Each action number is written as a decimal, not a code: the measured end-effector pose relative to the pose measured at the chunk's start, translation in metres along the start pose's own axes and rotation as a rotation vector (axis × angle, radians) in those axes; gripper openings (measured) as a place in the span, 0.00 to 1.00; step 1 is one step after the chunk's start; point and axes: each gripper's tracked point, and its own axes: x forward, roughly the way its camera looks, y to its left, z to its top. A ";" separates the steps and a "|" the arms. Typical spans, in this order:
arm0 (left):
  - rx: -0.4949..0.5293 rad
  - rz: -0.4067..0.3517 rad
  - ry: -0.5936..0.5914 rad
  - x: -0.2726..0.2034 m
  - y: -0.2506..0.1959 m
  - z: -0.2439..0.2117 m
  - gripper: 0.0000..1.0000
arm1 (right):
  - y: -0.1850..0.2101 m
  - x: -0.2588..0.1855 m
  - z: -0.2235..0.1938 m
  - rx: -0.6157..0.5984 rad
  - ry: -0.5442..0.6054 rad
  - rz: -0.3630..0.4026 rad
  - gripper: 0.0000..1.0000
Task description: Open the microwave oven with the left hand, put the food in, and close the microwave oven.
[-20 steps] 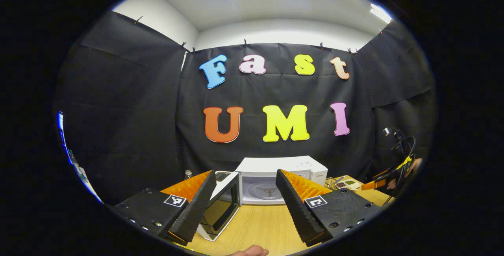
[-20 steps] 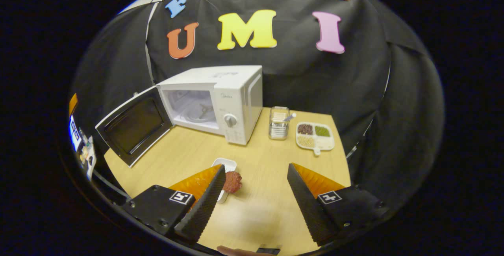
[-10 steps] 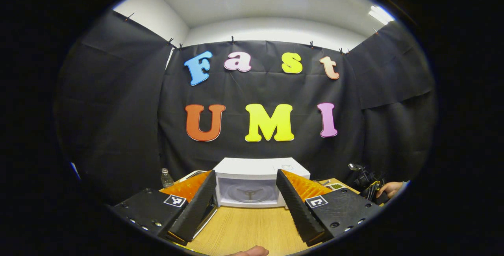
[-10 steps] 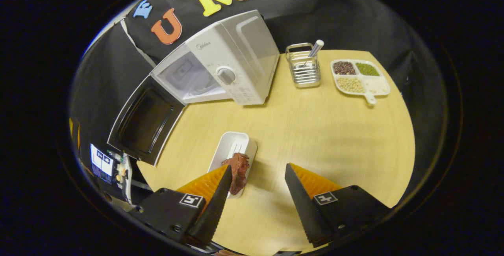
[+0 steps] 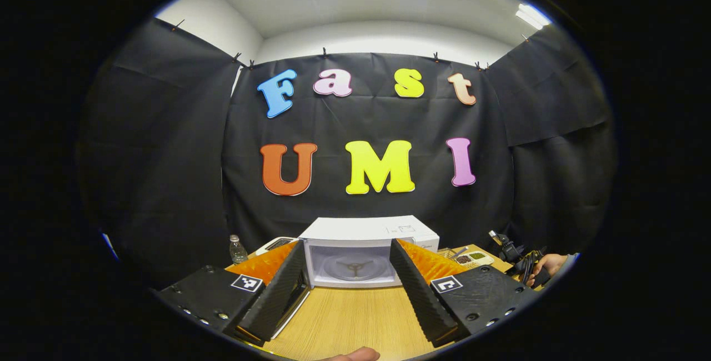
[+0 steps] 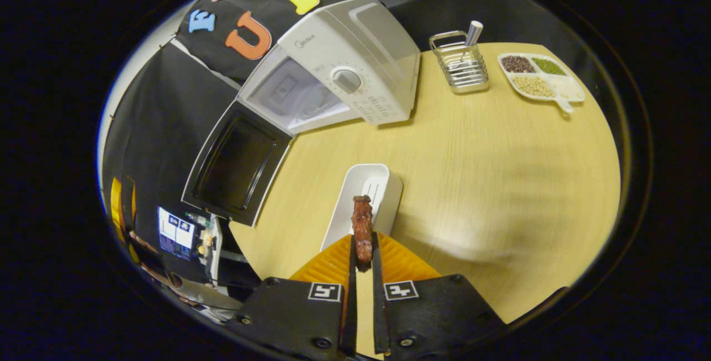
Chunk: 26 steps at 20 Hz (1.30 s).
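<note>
The white microwave [image 6: 339,80] stands at the back of the wooden table with its door [image 6: 236,164] swung wide open to the left and its cavity bare. In the left gripper view the microwave [image 5: 361,252] faces me, and my left gripper [image 5: 347,280] hangs open in front of it, holding nothing. My right gripper [image 6: 362,258] is shut on a reddish-brown piece of meat [image 6: 362,226], which sticks out past the fingertips over a white oblong dish [image 6: 369,197].
A wire holder with a utensil [image 6: 462,61] and a divided tray of beans and grains [image 6: 541,75] sit at the table's back right. A small bottle [image 5: 237,250] stands left of the microwave. A hand [image 5: 547,265] shows at the far right.
My right gripper has gone from open beside the meat to shut on it over the dish. The left gripper has stayed open, turning to face the microwave squarely.
</note>
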 end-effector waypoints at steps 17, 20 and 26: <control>0.018 -0.025 0.010 -0.037 0.026 -0.010 0.94 | 0.068 -0.026 0.008 -0.444 -0.217 -0.373 0.07; 0.005 -0.030 0.018 -0.040 0.032 -0.013 0.94 | 0.085 -0.010 0.014 -0.491 -0.239 -0.401 0.07; -0.002 -0.018 0.046 -0.051 0.056 -0.026 0.94 | 0.132 0.034 0.055 -0.507 -0.377 -0.428 0.07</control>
